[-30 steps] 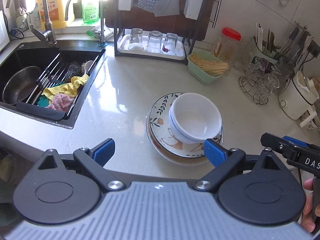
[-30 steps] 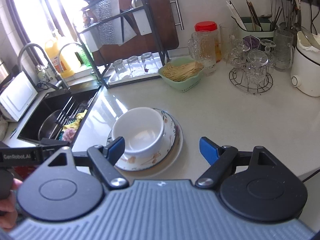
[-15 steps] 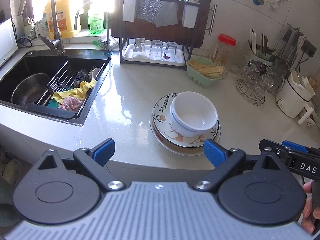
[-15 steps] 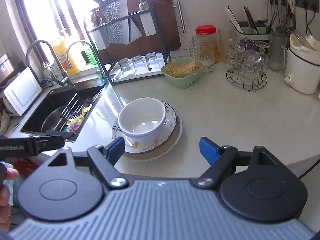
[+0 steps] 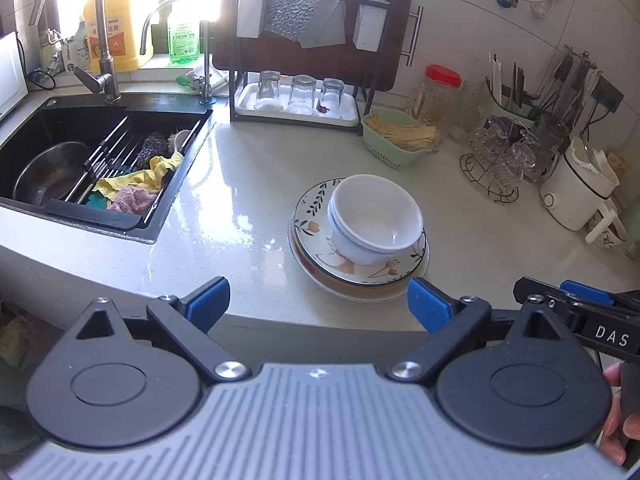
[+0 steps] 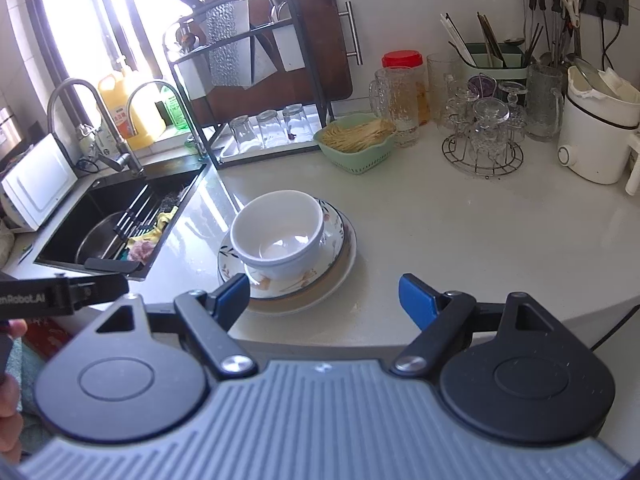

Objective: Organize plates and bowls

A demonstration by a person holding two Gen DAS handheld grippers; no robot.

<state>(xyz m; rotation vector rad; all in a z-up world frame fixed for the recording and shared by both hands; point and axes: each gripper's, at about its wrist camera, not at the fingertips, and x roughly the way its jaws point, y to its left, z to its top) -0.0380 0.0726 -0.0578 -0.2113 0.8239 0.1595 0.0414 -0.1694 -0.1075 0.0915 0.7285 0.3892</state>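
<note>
1. Two white bowls [image 5: 376, 220], nested, sit on stacked plates [image 5: 316, 236] near the tabletop [image 5: 480, 248] front edge.
2. Left gripper [image 5: 318, 306]: jaws apart, empty, short of the plates.
3. Right gripper [image 6: 324, 296]: jaws apart, empty.

White letters "DAS" stand on the black bar of the right hand-held gripper [image 5: 610, 338], seen from the left wrist. From the right wrist, the left hand-held gripper [image 6: 24, 300] bears "nRobot.AI", cut off at the frame edge. The yellow jug [image 5: 116, 36] behind the sink carries an orange label with Chinese characters, too small to read
</note>
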